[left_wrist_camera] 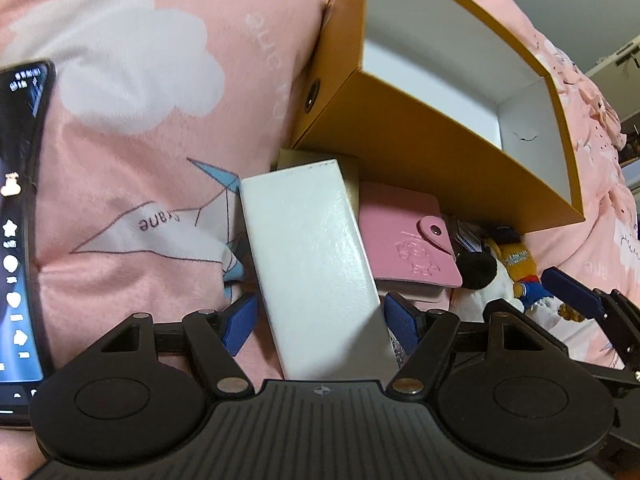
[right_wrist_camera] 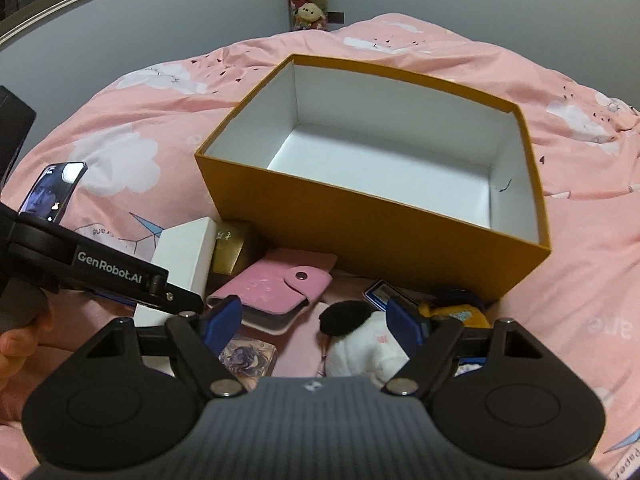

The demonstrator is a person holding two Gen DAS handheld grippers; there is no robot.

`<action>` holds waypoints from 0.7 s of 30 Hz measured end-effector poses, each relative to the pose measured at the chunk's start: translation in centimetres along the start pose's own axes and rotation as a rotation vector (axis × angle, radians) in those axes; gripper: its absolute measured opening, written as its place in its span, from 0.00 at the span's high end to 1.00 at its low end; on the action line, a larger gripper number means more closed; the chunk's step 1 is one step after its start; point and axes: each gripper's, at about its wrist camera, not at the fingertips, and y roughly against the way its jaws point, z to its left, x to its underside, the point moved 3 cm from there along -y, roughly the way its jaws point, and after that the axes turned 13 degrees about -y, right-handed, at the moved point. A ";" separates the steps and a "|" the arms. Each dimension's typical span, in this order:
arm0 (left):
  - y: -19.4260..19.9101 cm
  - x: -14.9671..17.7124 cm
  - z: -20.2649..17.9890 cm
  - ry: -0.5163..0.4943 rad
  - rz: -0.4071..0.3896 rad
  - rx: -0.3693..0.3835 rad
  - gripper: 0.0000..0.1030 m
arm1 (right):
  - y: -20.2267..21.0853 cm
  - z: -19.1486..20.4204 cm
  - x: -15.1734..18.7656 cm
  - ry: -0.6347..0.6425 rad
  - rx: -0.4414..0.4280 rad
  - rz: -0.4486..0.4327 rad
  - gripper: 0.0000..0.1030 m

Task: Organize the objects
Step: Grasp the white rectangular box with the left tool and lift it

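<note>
Between the blue pads of the left gripper (left_wrist_camera: 320, 322) stands a white carton (left_wrist_camera: 312, 256), its long faces close to both pads; whether they press yet is hard to tell, so I read the jaws as wide and not clamped. It looks stiff, glossy and light, likely slippery; taking it across the narrow width, near mid-length, seems safest.

The right gripper (right_wrist_camera: 314, 326) is likewise spread, straddling a white plush toy (right_wrist_camera: 364, 346) with a black ear, no pad visibly squeezing it. The toy is soft and should compress, so a deep bite on the body would hold better than the ear.

Outward on the pink bedspread (right_wrist_camera: 132, 120), all near the orange box's front wall: one pink snap wallet (right_wrist_camera: 276, 284), flat and slightly padded; one small gold box (right_wrist_camera: 230, 250) touching the carton; one illustrated card (right_wrist_camera: 250, 356) lying flat, awkward to pinch; one blue-edged card (right_wrist_camera: 380, 292); one yellow-and-blue plush (left_wrist_camera: 520, 268), partly hidden.

One orange box (right_wrist_camera: 380, 224) with a white interior sits empty toward the bed's middle, rigid cardboard. One phone (right_wrist_camera: 54, 192) lies by the left edge.
</note>
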 end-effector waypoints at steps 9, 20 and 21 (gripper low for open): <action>-0.5 -0.6 -0.5 -0.005 0.035 0.003 0.26 | -1.6 -0.5 -0.2 -0.015 -0.019 0.049 0.28; 4.0 -1.7 0.4 -0.064 -0.121 -0.033 0.27 | -3.6 1.3 -1.9 0.013 -0.140 0.104 0.40; 4.6 -2.1 0.6 -0.065 -0.135 -0.038 0.27 | -3.9 1.7 -2.2 0.016 -0.154 0.113 0.40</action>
